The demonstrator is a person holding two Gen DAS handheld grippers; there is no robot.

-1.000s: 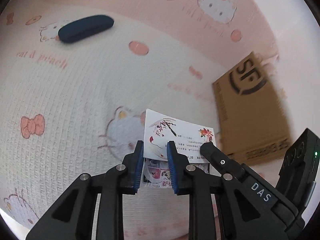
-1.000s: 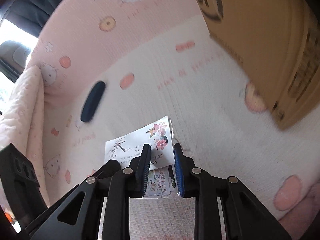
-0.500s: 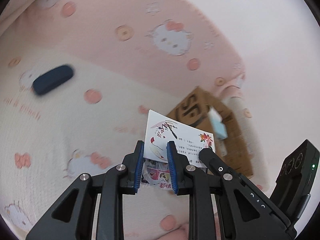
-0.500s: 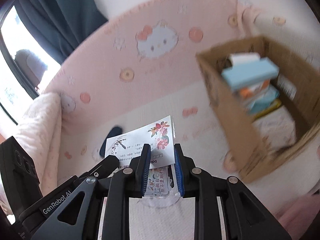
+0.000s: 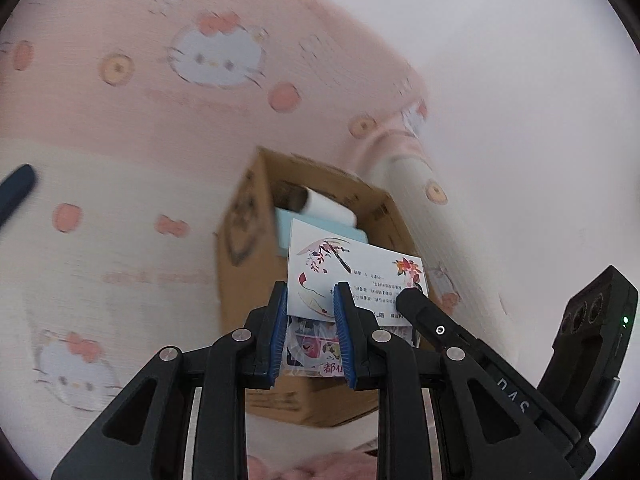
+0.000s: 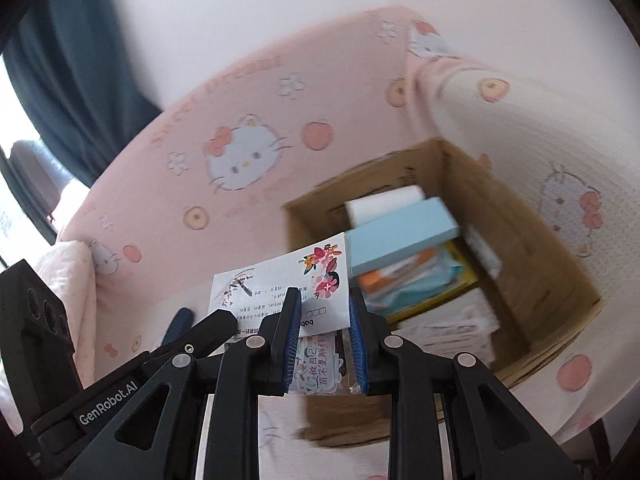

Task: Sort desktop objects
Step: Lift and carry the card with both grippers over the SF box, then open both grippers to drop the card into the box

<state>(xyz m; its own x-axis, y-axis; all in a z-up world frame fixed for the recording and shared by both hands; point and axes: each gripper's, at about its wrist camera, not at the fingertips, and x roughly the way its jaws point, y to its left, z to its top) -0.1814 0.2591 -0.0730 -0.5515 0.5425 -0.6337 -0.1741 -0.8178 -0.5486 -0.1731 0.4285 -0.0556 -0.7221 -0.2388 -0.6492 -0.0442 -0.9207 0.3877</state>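
Observation:
Both grippers hold one white packet of cards with flower prints (image 5: 352,276) in the air, one at each end. My left gripper (image 5: 311,300) is shut on its left end. My right gripper (image 6: 323,304) is shut on its right end, where the packet (image 6: 280,284) shows again. The packet hangs just above the near rim of an open cardboard box (image 5: 248,240), also seen in the right wrist view (image 6: 516,240). The box holds a light blue box (image 6: 400,240), a white roll (image 6: 384,204) and several flat items.
The box stands on a pink and white Hello Kitty cover (image 5: 100,272) that rises into a padded back (image 6: 240,128). A dark blue case (image 5: 16,192) lies far left on the cover. A white wall is behind, with dark curtains (image 6: 80,60) at the left.
Both grippers have lifted the packet off the cover and carried it over to the box, which now shows its open top and contents. The dark blue case has slid to the left edge of view.

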